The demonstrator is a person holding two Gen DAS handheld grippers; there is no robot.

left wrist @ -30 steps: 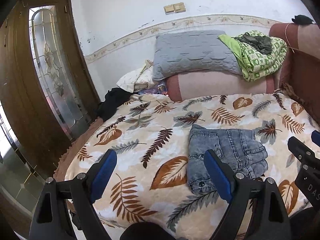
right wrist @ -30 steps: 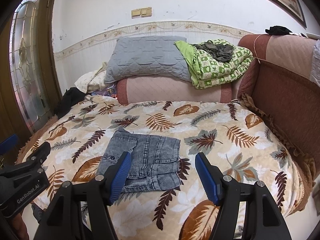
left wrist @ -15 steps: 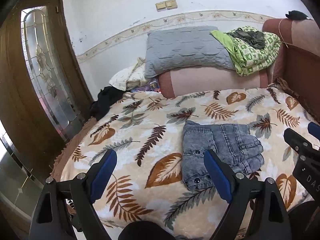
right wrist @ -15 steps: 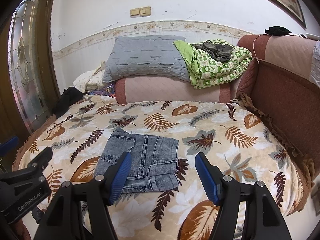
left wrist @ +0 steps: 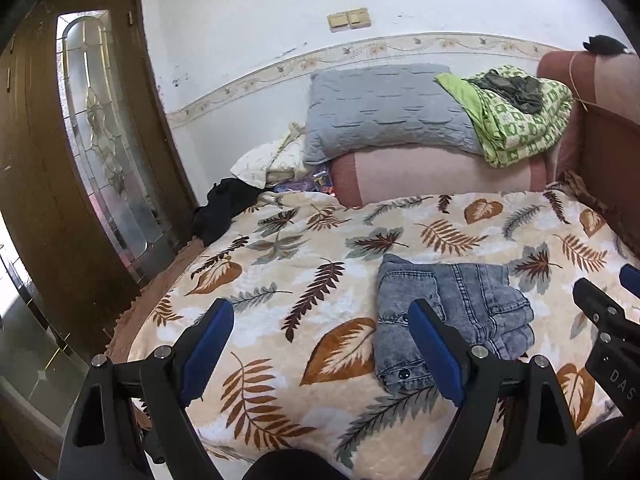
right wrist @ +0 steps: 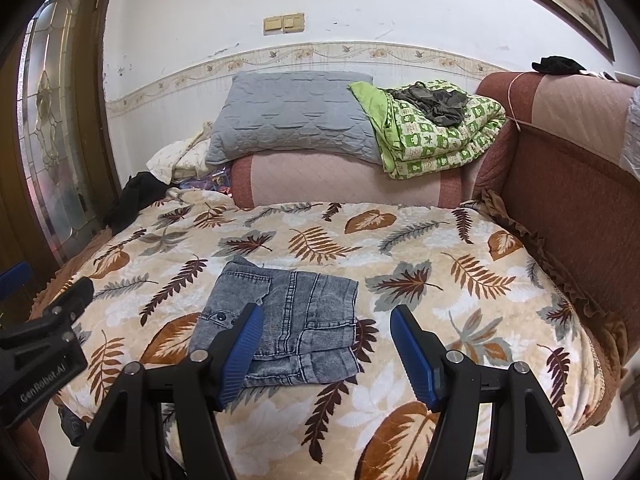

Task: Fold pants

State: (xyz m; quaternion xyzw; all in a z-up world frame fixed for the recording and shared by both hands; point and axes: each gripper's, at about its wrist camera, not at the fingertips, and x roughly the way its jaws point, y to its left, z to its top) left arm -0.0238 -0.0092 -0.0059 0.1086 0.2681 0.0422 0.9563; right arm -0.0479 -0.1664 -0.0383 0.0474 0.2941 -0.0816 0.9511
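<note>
- Pants (right wrist: 280,320): grey-blue denim, already folded into a compact, roughly square packet; lying flat on the leaf-print blanket (right wrist: 420,248), near the front edge of the bed, a bit left of centre in the right wrist view.
- Same packet in the left wrist view (left wrist: 452,316): sits right of centre, partly hidden behind that gripper's right finger.
- Left gripper (left wrist: 320,356): jaws wide apart, nothing between them; only blanket shows in the gap. Hovers above the bed, clear of the cloth.
- Right gripper (right wrist: 326,354): jaws parted, somewhat narrower than the left, empty. Left pad (right wrist: 242,356) overlaps the packet's front-left part in the picture; contact cannot be told, probably just hanging above it.
- Key relation: packet lies between the two tools — off to the right of the left gripper, ahead and slightly left of the right gripper. Right one looks nearer and more squarely lined up.
- Long axis: hardly any left; waistband with snaps (right wrist: 220,316) runs along the left side, stacked leg layers and hems show at the front-right corner.
- Judgement: fold looks essentially done. If one more move is wanted, likely a tidy or a final halving from the right edge toward the waistband; right gripper best placed.
- Risk: loose front layers could splay if pinched off-centre.
</note>
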